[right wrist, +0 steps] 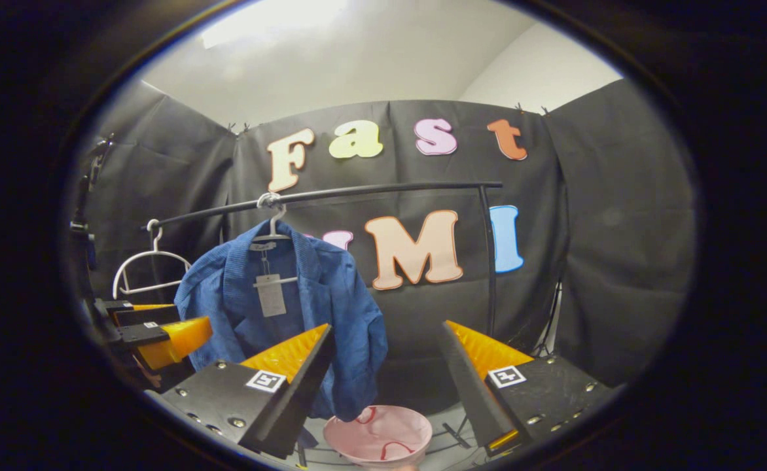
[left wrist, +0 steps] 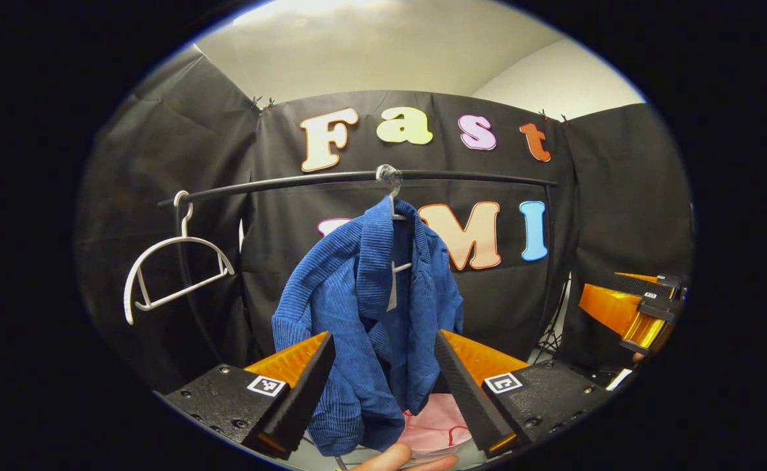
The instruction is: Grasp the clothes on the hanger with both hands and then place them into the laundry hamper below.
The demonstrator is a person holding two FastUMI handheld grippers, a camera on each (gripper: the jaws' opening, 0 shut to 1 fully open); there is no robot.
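An empty white hanger [left wrist: 174, 265] hangs at the rail's [left wrist: 292, 182] left end, and the blue jacket [left wrist: 370, 314] hangs mid-rail above the pink hamper [right wrist: 383, 435]. The left gripper [left wrist: 383, 386] has fingers spread wide, framing the jacket without touching. The right gripper [right wrist: 383, 392] is likewise wide open, holding nothing.

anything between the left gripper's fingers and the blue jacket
Nothing: in the left gripper view the open left gripper faces the blue jacket across bare air.

Light comes from above, where the ceiling [left wrist: 370, 46] glares near-white in both views. The black walls stay dim. Fisheye bends the rail [left wrist: 357, 178] into an arc (edges blur slightly); the blue jacket [left wrist: 370, 314] is sharp.
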